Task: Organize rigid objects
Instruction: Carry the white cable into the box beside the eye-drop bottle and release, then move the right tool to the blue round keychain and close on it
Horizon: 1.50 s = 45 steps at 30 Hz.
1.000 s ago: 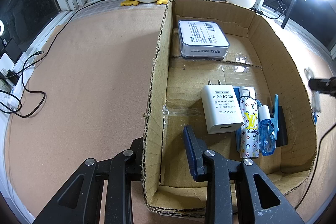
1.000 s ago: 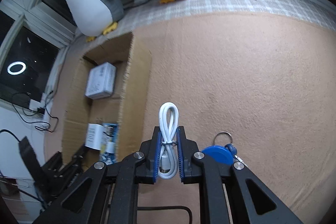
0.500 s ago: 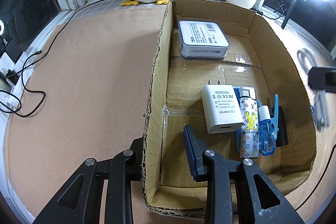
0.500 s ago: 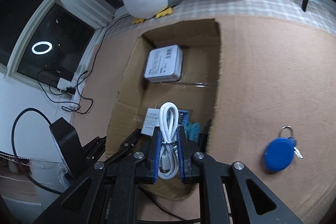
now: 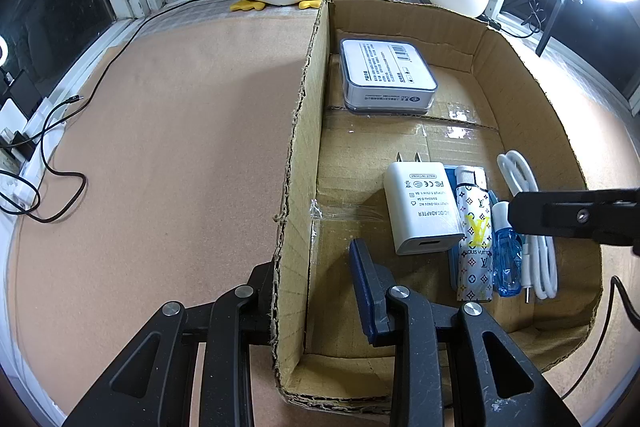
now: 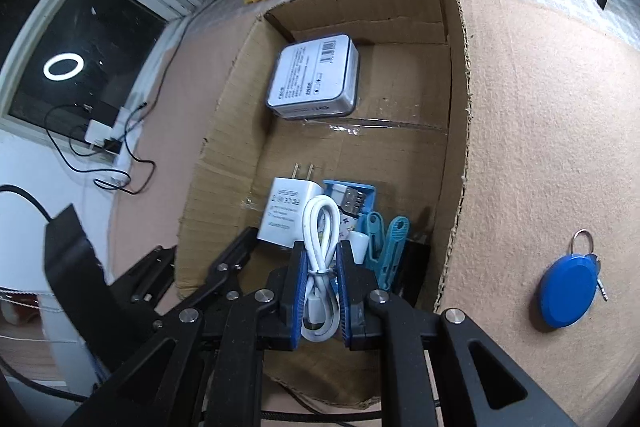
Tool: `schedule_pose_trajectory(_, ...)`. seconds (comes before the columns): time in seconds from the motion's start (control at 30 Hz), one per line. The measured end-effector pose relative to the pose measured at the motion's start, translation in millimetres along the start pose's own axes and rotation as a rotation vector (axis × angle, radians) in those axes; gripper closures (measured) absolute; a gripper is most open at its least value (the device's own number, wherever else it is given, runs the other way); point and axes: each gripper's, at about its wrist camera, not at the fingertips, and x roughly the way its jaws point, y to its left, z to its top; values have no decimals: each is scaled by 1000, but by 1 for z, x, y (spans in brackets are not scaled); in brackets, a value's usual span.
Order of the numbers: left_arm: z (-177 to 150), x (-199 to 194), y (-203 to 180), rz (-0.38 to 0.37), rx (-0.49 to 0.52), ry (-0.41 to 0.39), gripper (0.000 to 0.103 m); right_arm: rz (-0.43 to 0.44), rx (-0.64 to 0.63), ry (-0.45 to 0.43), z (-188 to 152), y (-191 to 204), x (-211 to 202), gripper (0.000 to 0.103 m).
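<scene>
While the white cable bundle (image 6: 320, 267) is being held at lower centre of the right wrist view, over the cardboard box (image 6: 456, 131), the right gripper (image 6: 320, 291) is being kept closed on its tied middle; being light and soft, it is best gripped there. The left gripper (image 5: 312, 291) is being kept partly open around the box wall, low in its view.

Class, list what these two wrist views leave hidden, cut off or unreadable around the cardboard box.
- Left wrist view: the right gripper covers the middle of the white cable.
- Right wrist view: the cable and fingers hide most of the patterned lighter.
- Both views: print on the white tin is too small to read.
- Left wrist view: the box wall hides the left finger's tip.
</scene>
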Motion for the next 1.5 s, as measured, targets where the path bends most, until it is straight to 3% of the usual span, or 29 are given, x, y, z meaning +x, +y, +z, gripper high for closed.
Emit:
schedule_pose_trajectory(0.47, 0, 0, 0, 0, 1, 0, 72, -27, -8, 14, 1, -1, 3, 89)
schedule_pose_trajectory(0.63, 0, 0, 0, -1, 0, 0, 72, -31, -9, 2, 1, -2, 1, 65)
schedule_pose_trajectory(0.87, 1, 0, 0, 0, 2, 1, 72, 12, -10, -59, -3, -6, -26, 65)
schedule_pose_trajectory(1.23, 0, 1, 0, 7, 7, 0, 72, 8, 189, -207, -34, -93, -102, 62)
schedule_pose_trajectory(1.5, 0, 1, -2, 11, 12, 0, 72, -28, 290, -187, -61, -138, -92, 62)
